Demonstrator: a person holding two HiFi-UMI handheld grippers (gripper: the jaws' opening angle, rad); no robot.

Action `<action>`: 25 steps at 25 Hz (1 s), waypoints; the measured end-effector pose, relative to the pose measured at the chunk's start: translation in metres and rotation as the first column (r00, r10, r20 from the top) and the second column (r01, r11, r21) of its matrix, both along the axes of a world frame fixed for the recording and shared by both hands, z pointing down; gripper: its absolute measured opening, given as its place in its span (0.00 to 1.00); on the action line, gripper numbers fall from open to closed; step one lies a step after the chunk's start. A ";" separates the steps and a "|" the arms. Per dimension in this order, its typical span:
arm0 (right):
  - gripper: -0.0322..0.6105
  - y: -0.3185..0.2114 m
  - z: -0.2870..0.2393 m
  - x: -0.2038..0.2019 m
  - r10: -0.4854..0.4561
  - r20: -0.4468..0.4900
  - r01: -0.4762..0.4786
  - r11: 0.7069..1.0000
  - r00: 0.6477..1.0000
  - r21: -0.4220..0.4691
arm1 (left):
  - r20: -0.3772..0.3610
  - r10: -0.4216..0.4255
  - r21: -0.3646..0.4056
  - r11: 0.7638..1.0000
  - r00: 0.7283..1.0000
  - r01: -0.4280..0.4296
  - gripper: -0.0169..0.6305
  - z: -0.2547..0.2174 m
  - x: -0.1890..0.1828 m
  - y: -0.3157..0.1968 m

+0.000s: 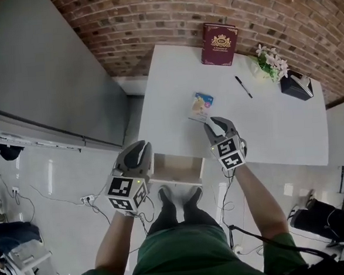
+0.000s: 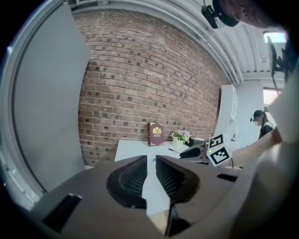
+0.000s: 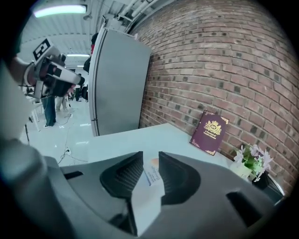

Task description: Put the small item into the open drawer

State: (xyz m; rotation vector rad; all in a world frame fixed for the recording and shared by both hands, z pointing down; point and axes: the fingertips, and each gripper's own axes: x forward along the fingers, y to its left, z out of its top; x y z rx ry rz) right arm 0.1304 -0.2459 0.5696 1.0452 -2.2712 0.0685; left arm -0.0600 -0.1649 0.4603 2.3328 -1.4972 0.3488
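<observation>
The small item, a colourful flat packet, lies on the white table just ahead of my right gripper. In the right gripper view the packet shows through the gap of that gripper, whose jaws stand apart and touch nothing. The open drawer juts out from the table's near edge, and its inside looks bare. My left gripper hovers beside the drawer's left end. Seen in its own view, the left gripper has a narrow gap between its jaws and nothing in it.
A maroon book stands at the table's far edge against the brick wall. A black pen, a small flower pot and a black box sit to the right. A tall grey cabinet stands at the left.
</observation>
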 end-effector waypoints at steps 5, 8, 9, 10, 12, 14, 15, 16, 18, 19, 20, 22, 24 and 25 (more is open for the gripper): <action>0.22 -0.013 0.034 -0.014 -0.088 -0.152 0.085 0.996 0.984 -0.027 | 0.004 -0.038 -0.024 0.999 0.999 0.039 0.11 0.011 -0.025 0.002; 0.24 -0.019 0.058 -0.020 -0.152 -0.254 0.146 0.988 0.955 -0.045 | 0.008 -0.065 -0.040 0.997 0.998 0.065 0.11 0.018 -0.040 0.007; 0.24 -0.020 0.065 -0.021 -0.174 -0.288 0.166 0.985 0.942 -0.051 | 0.009 -0.074 -0.047 0.996 0.997 0.074 0.11 0.021 -0.044 0.010; 0.25 -0.021 0.072 -0.022 -0.195 -0.320 0.187 0.981 0.927 -0.058 | 0.010 -0.082 -0.057 0.995 0.997 0.083 0.11 0.024 -0.049 0.013; 0.25 -0.021 0.084 -0.024 -0.230 -0.366 0.217 0.973 0.902 -0.079 | 0.011 -0.097 -0.090 0.991 0.995 0.098 0.11 0.032 -0.056 0.020; 0.26 -0.021 0.094 -0.026 -0.249 -0.383 0.225 0.969 0.889 -0.106 | 0.018 -0.118 -0.092 0.989 0.993 0.119 0.11 0.037 -0.065 0.024; 0.26 -0.022 0.098 -0.026 -0.252 -0.385 0.224 0.967 0.888 -0.118 | 0.022 -0.131 -0.078 0.988 0.991 0.132 0.11 0.039 -0.071 0.024; 0.26 -0.023 0.101 -0.026 -0.253 -0.386 0.220 0.967 0.887 -0.128 | 0.024 -0.142 -0.065 0.987 0.990 0.144 0.11 0.040 -0.076 0.025; 0.26 -0.026 0.107 -0.026 -0.252 -0.391 0.212 0.967 0.885 -0.141 | 0.020 -0.158 -0.058 0.986 0.987 0.159 0.11 0.041 -0.082 0.026; 0.26 -0.027 0.110 -0.026 -0.251 -0.397 0.209 0.967 0.883 -0.145 | 0.016 -0.164 -0.061 0.984 0.986 0.165 0.11 0.041 -0.084 0.027; 0.26 -0.028 0.113 -0.025 -0.251 -0.404 0.208 0.967 0.880 -0.149 | 0.011 -0.169 -0.067 0.983 0.986 0.169 0.11 0.040 -0.084 0.029; 0.26 -0.029 0.118 -0.023 -0.258 -0.419 0.208 0.965 0.871 -0.161 | 0.000 -0.175 -0.082 0.981 0.985 0.175 0.11 0.040 -0.085 0.031; 0.26 -0.029 0.125 -0.022 -0.264 -0.428 0.207 0.962 0.864 -0.176 | -0.002 -0.182 -0.089 0.979 0.983 0.181 0.11 0.041 -0.087 0.034; 0.26 -0.030 0.127 -0.021 -0.265 -0.431 0.205 0.962 0.863 -0.181 | -0.001 -0.186 -0.092 0.978 0.983 0.185 0.11 0.042 -0.089 0.036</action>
